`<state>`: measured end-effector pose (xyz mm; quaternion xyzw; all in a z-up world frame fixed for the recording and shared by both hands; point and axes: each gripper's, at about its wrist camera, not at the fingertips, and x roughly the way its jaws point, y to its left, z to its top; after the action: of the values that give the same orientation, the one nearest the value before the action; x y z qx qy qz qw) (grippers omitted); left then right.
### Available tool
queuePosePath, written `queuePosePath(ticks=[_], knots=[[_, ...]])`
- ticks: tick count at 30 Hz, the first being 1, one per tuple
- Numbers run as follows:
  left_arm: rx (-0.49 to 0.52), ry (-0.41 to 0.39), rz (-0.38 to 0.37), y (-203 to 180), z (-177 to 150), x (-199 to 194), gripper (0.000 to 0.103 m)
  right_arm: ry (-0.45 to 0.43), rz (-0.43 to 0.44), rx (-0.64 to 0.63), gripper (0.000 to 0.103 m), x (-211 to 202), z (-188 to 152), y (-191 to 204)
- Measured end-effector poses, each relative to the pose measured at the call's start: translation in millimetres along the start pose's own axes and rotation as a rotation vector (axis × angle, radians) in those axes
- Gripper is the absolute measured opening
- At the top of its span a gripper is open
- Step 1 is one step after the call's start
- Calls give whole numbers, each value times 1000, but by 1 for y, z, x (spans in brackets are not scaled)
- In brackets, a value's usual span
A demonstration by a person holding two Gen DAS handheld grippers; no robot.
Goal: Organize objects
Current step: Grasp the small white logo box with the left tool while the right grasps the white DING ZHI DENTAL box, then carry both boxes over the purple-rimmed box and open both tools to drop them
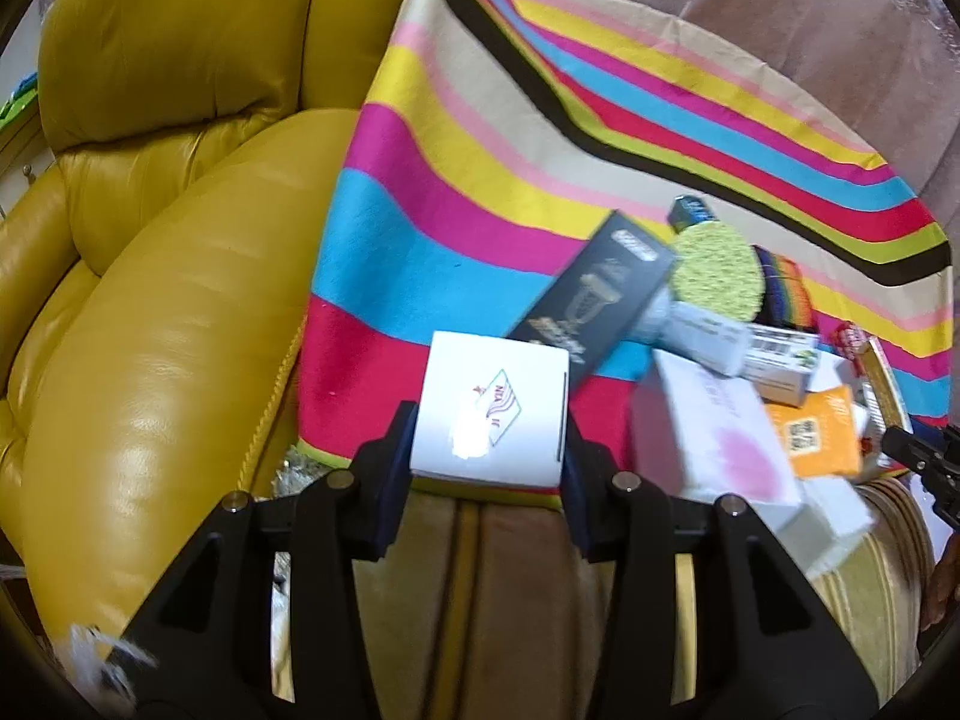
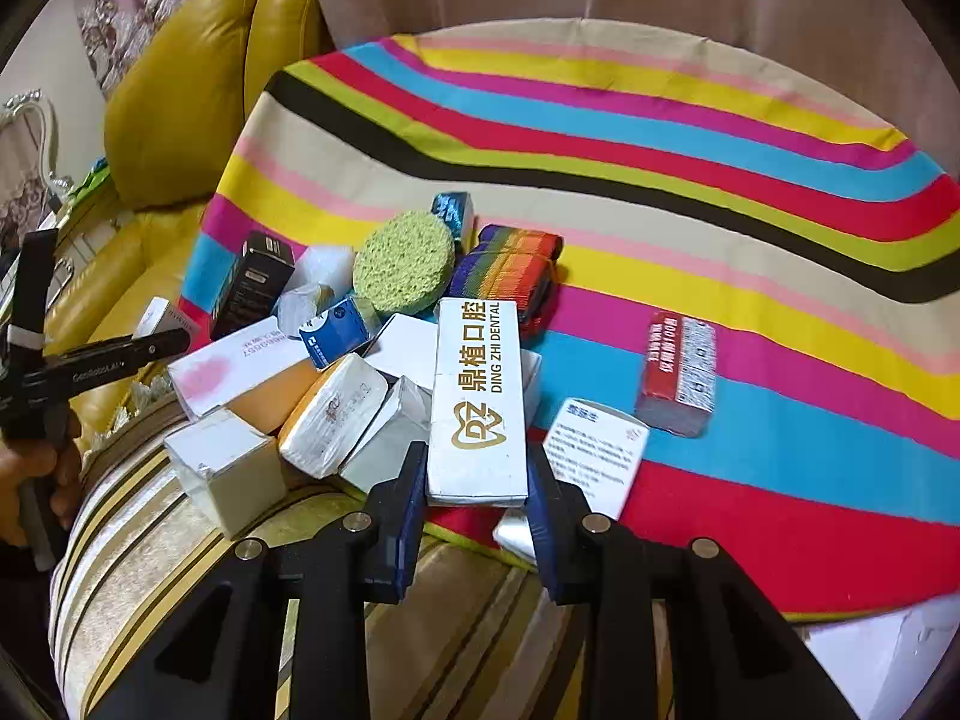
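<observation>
Striped bright cloth (image 2: pixel 690 192) covers a seat beside a yellow leather armchair (image 1: pixel 156 312). Right gripper (image 2: pixel 477 480) pinches a long white dental box (image 2: pixel 477 396), pointing away lengthwise. Left gripper (image 1: pixel 487 450) squeezes a small white square box (image 1: pixel 492 408) above the cloth's edge

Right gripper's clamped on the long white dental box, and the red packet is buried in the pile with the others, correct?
Not quite. The right gripper does clamp the dental box, but the red packet lies alone on the striped cloth, apart from the pile. The right wrist view shows it.
</observation>
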<state>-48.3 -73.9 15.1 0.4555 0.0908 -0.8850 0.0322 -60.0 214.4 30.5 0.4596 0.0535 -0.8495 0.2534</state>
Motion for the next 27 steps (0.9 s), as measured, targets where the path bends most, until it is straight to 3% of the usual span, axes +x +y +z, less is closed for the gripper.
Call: queuePosePath(ticks=[10,16,27], knots=[[50,-72,-113,-55,-21,-41,47,-81,-71,103,32,-37,-23,-12],[108,-111,-126,-88,-26,-57,47,-110,-103,169,32,-58,-39,-31],[248,-82,-279,-167,-42,-68,47,-138,-243,327,32,-92,-74,-66]])
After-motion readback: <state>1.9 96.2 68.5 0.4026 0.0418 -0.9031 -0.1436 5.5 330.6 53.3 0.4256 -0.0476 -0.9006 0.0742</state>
